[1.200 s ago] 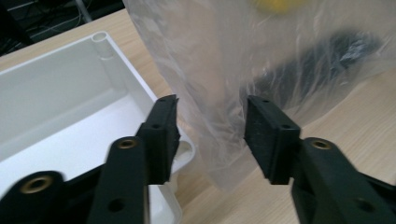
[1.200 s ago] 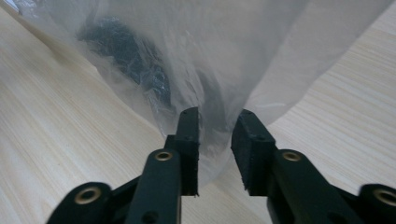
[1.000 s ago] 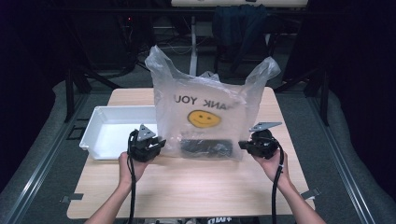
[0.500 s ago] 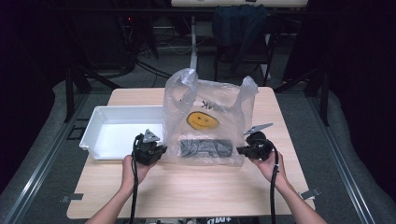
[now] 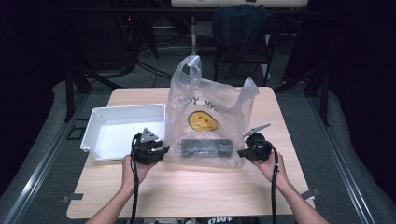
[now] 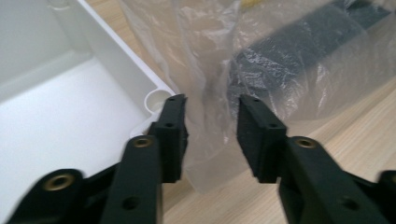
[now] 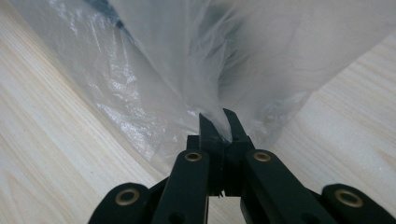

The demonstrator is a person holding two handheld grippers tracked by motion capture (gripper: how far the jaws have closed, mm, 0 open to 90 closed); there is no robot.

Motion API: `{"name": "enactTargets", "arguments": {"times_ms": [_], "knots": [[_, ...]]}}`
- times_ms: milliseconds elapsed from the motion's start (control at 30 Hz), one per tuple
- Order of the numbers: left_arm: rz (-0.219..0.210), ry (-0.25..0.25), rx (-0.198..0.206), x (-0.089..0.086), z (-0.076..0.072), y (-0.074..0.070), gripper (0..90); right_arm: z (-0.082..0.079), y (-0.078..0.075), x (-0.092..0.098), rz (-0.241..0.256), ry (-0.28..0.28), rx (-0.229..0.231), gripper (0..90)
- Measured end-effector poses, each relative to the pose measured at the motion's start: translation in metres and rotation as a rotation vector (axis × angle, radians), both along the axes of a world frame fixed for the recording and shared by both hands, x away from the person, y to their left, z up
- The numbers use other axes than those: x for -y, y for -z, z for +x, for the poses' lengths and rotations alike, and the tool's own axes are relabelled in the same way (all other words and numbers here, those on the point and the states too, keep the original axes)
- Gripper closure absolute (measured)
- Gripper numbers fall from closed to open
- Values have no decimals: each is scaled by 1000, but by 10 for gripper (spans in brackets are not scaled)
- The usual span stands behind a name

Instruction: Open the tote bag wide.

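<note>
Plastic bag (image 5: 210, 126) stands beside the tray (image 5: 122, 113), right gripper (image 7: 219, 123) clamped on its corner, left gripper (image 6: 210, 123) spread apart.

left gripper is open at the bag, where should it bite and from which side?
Bite the bag's lower left corner film, coming in low from the tray side. The left gripper already straddles that slack fold, beside the dark object inside. The right gripper pinches the opposite corner likewise.

I count one table (image 5: 187, 191), one white tray (image 5: 122, 113), one clear bag (image 5: 210, 100) with one dark block (image 5: 206, 148) inside it, and my two tongs: left (image 5: 162, 150), right (image 5: 241, 152).
</note>
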State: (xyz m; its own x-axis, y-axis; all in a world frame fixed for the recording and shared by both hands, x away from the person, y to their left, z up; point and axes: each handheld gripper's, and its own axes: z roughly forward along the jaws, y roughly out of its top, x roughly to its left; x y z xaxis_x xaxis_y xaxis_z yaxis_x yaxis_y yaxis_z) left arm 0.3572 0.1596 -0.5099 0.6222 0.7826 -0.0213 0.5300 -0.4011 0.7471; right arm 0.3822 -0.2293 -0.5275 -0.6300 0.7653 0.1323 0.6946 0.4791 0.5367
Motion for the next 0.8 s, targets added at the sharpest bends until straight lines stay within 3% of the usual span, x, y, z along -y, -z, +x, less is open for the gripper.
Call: {"name": "enactTargets", "arguments": {"times_ms": [67,133,233,367,400,433,467,500,533,567,633,700,733,767,800], "knots": [[12,-1,15,0,-2,-2,766,0,1,0,-5,1,-12,900],[-11,1,12,-1,-3,-3,804,1,3,-1,-11,-1,-25,900],[34,10,-27,4,-2,9,853,0,4,0,-25,-13,-39,900],[35,13,-65,4,-1,14,868,-1,4,1,-21,-10,-37,877],[32,12,-62,4,-1,15,871,0,1,4,-36,-15,-34,826],[30,13,-68,4,-1,16,874,0,0,5,-10,-15,-33,750],[28,20,-86,5,0,17,878,0,-3,7,9,-24,-39,645],[35,25,-93,6,0,19,878,-2,-11,12,43,-22,-5,507],[56,43,-115,9,-1,22,877,-4,-16,14,69,-20,8,463],[56,43,-115,9,-1,22,876,-6,-23,17,60,-16,38,416],[84,60,-136,11,-2,26,872,-9,-32,18,113,-2,92,392],[89,63,-139,11,-2,27,863,-12,-41,16,125,9,143,428],[89,63,-139,11,-2,27,856,-12,-41,16,125,9,143,428],[84,62,-139,11,-2,26,856,-13,-45,13,132,11,169,491],[79,68,-140,11,-3,26,842,-14,-47,11,132,19,187,627]]}}
